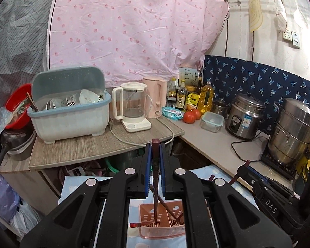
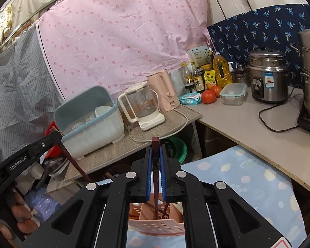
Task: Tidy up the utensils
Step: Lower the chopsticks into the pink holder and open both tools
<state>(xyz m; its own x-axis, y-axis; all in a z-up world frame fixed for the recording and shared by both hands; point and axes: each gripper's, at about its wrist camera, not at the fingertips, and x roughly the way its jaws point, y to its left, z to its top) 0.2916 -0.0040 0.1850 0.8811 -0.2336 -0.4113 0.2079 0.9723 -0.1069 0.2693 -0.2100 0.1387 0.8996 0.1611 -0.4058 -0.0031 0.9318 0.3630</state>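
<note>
While chopsticks [image 1: 155, 177] pinched: dish rack [image 1: 72, 111] beyond.

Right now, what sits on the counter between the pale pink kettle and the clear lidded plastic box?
In the left wrist view, a blue packet of wipes and two red tomatoes lie between the pale pink kettle and the clear lidded plastic box.

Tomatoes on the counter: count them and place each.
2. One tomato sits beside the blue wipes packet; the second tomato touches it behind, by the clear container. Others may hide behind bottles.
</note>
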